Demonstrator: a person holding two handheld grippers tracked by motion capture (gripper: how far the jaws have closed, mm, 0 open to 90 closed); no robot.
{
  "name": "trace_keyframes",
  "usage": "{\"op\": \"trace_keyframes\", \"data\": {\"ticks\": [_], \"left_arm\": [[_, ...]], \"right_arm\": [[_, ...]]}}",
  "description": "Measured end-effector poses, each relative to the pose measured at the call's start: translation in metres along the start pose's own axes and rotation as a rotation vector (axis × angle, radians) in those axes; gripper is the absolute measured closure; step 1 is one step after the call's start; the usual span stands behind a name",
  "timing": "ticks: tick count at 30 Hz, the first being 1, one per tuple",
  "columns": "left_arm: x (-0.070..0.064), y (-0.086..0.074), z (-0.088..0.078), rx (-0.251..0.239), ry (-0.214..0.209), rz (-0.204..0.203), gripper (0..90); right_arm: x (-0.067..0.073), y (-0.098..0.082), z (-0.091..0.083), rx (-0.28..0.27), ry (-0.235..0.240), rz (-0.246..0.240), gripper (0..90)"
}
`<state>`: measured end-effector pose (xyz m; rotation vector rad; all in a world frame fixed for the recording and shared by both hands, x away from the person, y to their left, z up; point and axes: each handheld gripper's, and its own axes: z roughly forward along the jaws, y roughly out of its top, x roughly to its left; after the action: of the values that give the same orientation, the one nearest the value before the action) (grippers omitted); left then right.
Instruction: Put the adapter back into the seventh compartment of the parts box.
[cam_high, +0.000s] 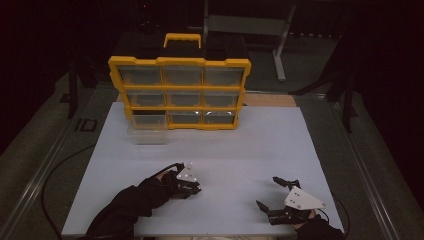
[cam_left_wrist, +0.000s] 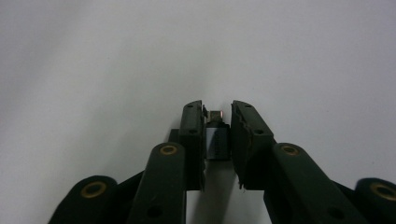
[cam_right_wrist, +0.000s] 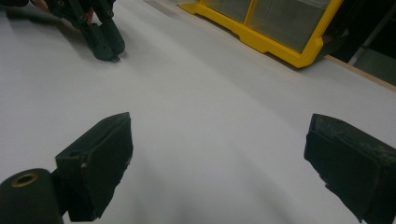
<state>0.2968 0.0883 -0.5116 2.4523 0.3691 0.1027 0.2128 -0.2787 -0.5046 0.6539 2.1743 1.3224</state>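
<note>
1. Closest in, the left gripper view shows the left tool (cam_left_wrist: 218, 140) with its jaws drawn in on a small dark part (cam_left_wrist: 217, 140) with a pale face; the part sits between the pads on the white tabletop (cam_left_wrist: 93, 70), and both pads appear to touch it.
2. From the high view, that tool (cam_high: 192, 187) lies at the near left of the tabletop (cam_high: 260, 145), the part itself too small to make out.
3. Right tool (cam_right_wrist: 219, 154): jaws wide apart, nothing between them, near right of the tabletop (cam_high: 272, 192).
4. Surroundings: dark room, metal frame behind.
5. Yellow organiser (cam_high: 180, 92): upright at the far edge, clear compartments, contents not discernible; one clear bin (cam_high: 147, 131) juts out at its lower left.
</note>
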Motion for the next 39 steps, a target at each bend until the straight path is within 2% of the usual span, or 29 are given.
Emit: {"op": "trace_keyframes", "data": {"ticks": [8, 15, 17, 21, 27, 28, 33, 34, 39], "left_arm": [[0.000, 0.003, 0.000, 0.023, 0.002, 0.010, 76.5], [0.000, 0.003, -0.001, 0.014, -0.011, -0.001, 76.7], [-0.001, 0.004, -0.001, 0.013, -0.047, 0.000, 76.7], [-0.002, 0.006, -0.003, 0.003, -0.048, 0.000, 76.7], [-0.001, 0.010, -0.010, -0.009, -0.073, -0.004, 76.7], [-0.002, 0.011, -0.012, -0.006, -0.065, 0.004, 76.7], [0.000, 0.014, -0.019, -0.015, -0.069, 0.001, 76.7], [0.000, 0.015, -0.020, -0.023, -0.057, 0.002, 76.6], [0.002, 0.019, -0.027, -0.032, -0.051, 0.001, 76.7]], "right_arm": [[0.000, 0.000, 0.000, 0.000, 0.001, 0.000, 7.9], [0.000, 0.000, 0.000, -0.001, -0.001, 0.002, 7.9], [0.000, 0.000, 0.000, -0.001, -0.001, 0.002, 7.9], [-0.001, 0.000, 0.000, -0.002, -0.002, 0.001, 7.9], [0.000, 0.000, 0.000, -0.001, -0.003, 0.000, 7.9], [0.000, 0.000, 0.000, -0.002, -0.003, 0.000, 7.9], [0.000, 0.000, 0.000, -0.003, -0.003, -0.001, 7.9], [0.000, 0.000, 0.000, -0.003, -0.004, 0.000, 7.9], [0.000, 0.000, 0.000, -0.002, -0.003, 0.002, 7.9]]}}
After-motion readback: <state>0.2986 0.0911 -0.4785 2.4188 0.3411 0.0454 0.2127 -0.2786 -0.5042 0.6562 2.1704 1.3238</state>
